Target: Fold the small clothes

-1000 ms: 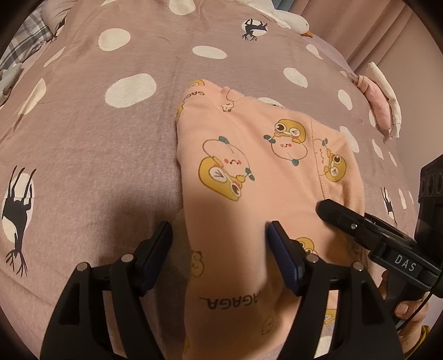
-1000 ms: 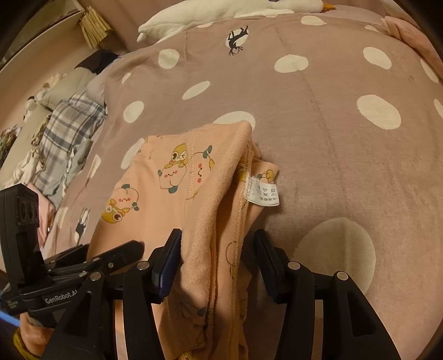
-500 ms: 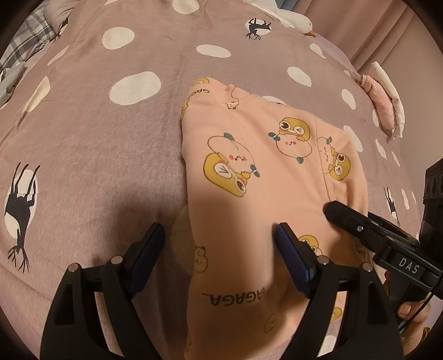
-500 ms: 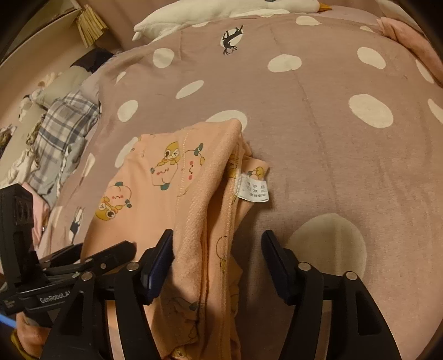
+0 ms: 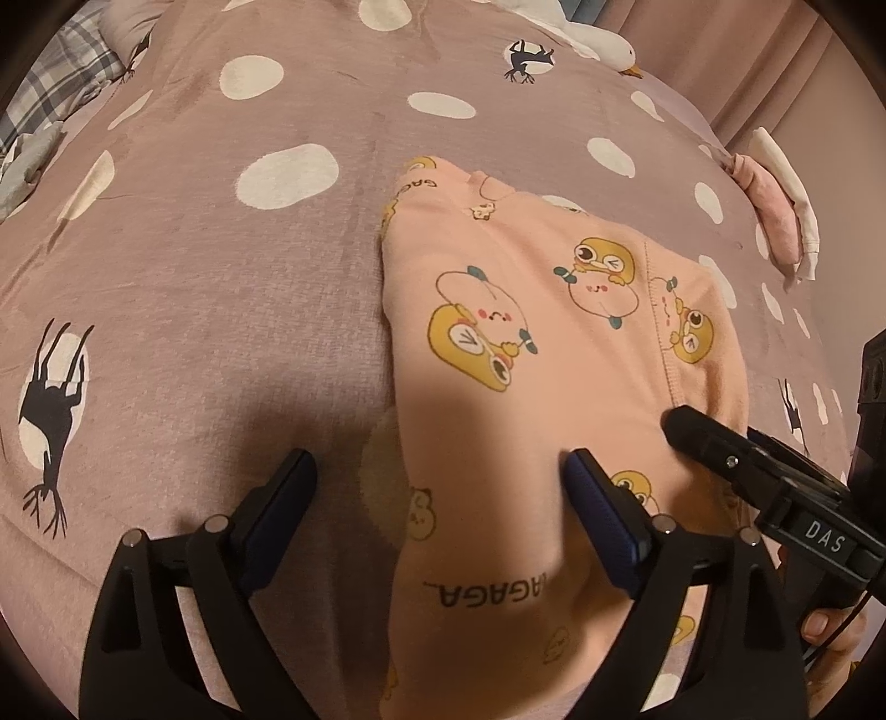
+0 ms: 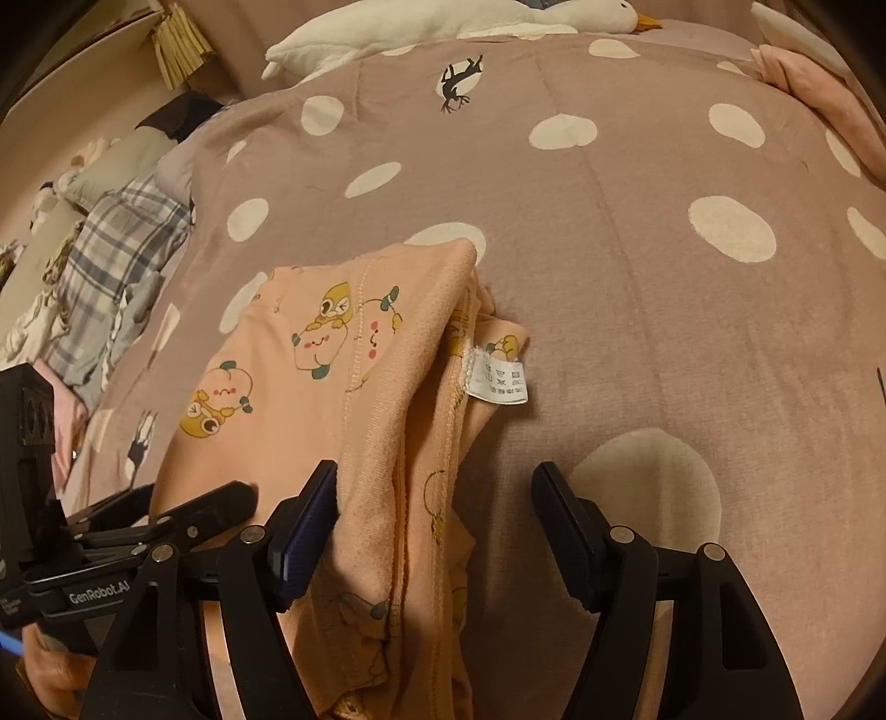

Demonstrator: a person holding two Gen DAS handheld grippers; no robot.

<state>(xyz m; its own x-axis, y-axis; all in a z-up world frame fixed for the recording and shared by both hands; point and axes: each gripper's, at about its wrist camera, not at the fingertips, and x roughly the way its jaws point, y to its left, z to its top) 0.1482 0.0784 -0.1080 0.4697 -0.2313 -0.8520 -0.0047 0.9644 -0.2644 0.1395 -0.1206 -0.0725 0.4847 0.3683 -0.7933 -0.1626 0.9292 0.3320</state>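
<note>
A small peach garment printed with yellow and white cartoon figures lies folded on the bedspread. My left gripper straddles the garment's left edge. Its jaws are opening, and the cloth lies loose between them, with the right fingertip resting on the fabric. My right gripper stands open over the garment's right edge, where stacked hems and a white care label show. Each gripper appears at the side of the other's view: right gripper, left gripper.
The mauve bedspread has white dots and black deer prints. A white goose plush lies at the far edge. A plaid cloth sits to the left and a pink folded cloth to the right. A person's fingers hold the right gripper.
Both grippers' jaws have spread wider around the garment's edges. The cloth between them has settled flatter on the bed. Neither hand has shifted.
</note>
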